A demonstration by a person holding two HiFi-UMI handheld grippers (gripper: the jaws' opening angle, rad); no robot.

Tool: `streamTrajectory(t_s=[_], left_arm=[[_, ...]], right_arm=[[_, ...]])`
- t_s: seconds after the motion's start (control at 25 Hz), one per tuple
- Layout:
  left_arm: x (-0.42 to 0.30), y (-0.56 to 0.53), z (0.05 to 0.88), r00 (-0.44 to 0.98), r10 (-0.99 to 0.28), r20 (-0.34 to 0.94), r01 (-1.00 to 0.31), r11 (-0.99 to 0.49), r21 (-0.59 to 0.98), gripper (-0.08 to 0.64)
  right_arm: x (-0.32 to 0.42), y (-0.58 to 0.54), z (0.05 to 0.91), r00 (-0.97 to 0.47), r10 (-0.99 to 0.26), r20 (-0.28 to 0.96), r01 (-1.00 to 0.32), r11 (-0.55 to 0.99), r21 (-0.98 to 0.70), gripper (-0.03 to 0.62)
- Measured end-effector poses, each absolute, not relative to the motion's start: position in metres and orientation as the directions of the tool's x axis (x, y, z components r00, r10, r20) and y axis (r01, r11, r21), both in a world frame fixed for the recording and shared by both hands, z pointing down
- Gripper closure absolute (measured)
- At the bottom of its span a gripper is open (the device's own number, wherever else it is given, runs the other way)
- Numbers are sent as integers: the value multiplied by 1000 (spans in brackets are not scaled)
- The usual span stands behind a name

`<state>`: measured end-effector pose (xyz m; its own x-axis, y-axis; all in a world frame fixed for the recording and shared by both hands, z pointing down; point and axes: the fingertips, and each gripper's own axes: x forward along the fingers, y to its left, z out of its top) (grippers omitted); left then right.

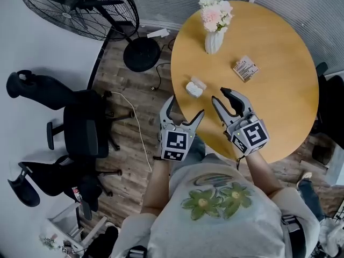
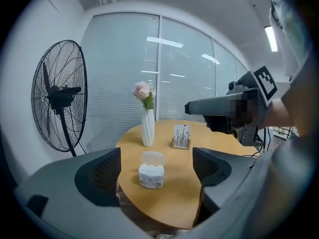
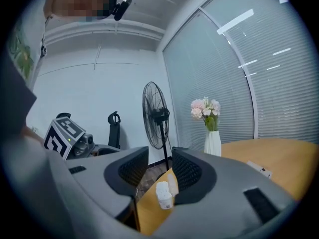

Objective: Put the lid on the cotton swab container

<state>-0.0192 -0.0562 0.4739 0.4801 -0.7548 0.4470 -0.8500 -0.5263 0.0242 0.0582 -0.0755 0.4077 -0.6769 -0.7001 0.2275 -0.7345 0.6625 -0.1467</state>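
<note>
The cotton swab container (image 1: pixel 193 91) is a small white tub full of swabs, standing near the left edge of the round wooden table (image 1: pixel 279 112). Its clear lid (image 1: pixel 199 83) lies right beside it, off the tub. In the left gripper view the container (image 2: pixel 151 176) stands ahead of the jaws with the lid (image 2: pixel 152 158) behind it. My left gripper (image 1: pixel 186 108) hovers open at the table's edge, a short way from the tub and empty. My right gripper (image 1: pixel 221 96) is open over the table to the tub's right, also empty. It sees the container (image 3: pixel 163 196) beyond its jaws.
A white vase of pink flowers (image 1: pixel 214 34) and a small printed card box (image 1: pixel 245 69) stand farther back on the table. A big floor fan (image 1: pixel 80 7), black office chairs (image 1: pixel 80 128) and a white cable (image 1: pixel 141 133) are on the wooden floor to the left.
</note>
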Motion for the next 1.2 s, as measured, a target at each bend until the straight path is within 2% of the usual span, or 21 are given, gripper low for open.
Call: streamTrajectory(t_s=[0.6,1.2], left_arm=[[-16,-85,540,486,-698,526,-838,-543,53,110],[-2,-98,590,514,-630,582,-809,-583,83,110]], right_arm=[[54,-111,469,-700,-648,301,-714,622,-321,437],[43,-126,520,-747,-554,368,-665,627,-406,437]])
